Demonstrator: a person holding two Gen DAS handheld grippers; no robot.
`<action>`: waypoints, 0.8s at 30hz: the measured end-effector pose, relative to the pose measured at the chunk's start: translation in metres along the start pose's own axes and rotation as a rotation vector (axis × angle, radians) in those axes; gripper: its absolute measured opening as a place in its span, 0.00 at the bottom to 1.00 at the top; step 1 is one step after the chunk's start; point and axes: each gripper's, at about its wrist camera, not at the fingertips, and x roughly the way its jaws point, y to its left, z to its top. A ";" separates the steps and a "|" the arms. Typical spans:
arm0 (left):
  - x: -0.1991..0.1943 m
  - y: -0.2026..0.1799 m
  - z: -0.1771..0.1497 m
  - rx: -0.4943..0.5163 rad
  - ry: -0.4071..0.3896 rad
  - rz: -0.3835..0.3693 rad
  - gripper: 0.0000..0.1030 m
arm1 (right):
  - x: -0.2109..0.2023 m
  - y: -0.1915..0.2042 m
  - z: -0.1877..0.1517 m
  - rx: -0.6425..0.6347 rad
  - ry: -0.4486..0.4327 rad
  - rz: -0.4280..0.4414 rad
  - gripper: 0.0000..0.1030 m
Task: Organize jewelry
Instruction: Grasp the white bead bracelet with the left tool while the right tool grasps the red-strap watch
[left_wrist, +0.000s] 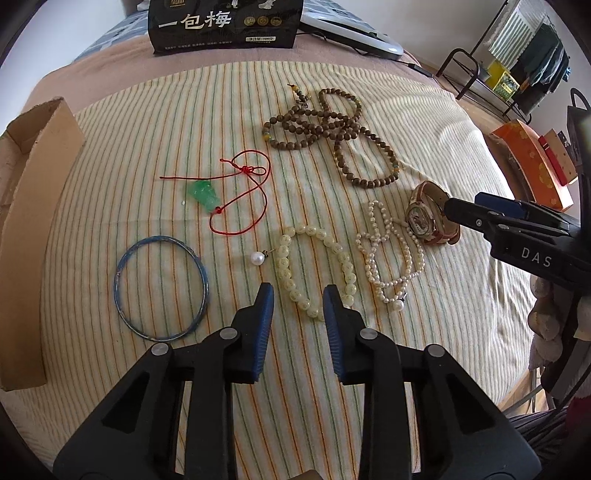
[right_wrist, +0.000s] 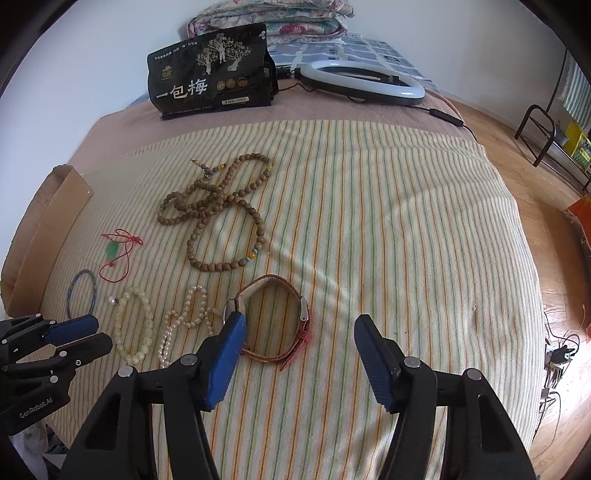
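Jewelry lies spread on a striped cloth (left_wrist: 332, 369). My left gripper (left_wrist: 298, 299) is open and empty, just above the near end of a pale bead bracelet (left_wrist: 317, 266). To its left lie a blue bangle (left_wrist: 161, 286) and a green pendant on a red cord (left_wrist: 207, 195). A pearl necklace (left_wrist: 388, 254) lies to its right. Brown wooden beads (left_wrist: 332, 129) lie further back. My right gripper (right_wrist: 299, 332) is open and empty, with its left finger beside a watch with a red-brown strap (right_wrist: 273, 325). It also shows in the left wrist view (left_wrist: 461, 210), next to the watch (left_wrist: 424, 218).
A cardboard box (left_wrist: 33, 229) stands at the cloth's left edge. A black snack bag (right_wrist: 214, 77) and a ring light (right_wrist: 365, 85) lie at the back. An orange box (left_wrist: 532, 162) and a metal rack (left_wrist: 491, 74) stand on the floor to the right.
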 end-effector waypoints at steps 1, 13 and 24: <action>0.002 0.000 0.001 0.000 -0.001 0.006 0.26 | 0.002 0.000 0.001 -0.002 0.005 -0.003 0.60; 0.025 0.003 0.011 -0.009 0.018 0.002 0.14 | 0.023 -0.004 0.006 0.011 0.050 -0.004 0.47; 0.025 -0.001 0.011 0.022 -0.003 0.025 0.06 | 0.036 -0.004 0.002 0.009 0.085 0.010 0.27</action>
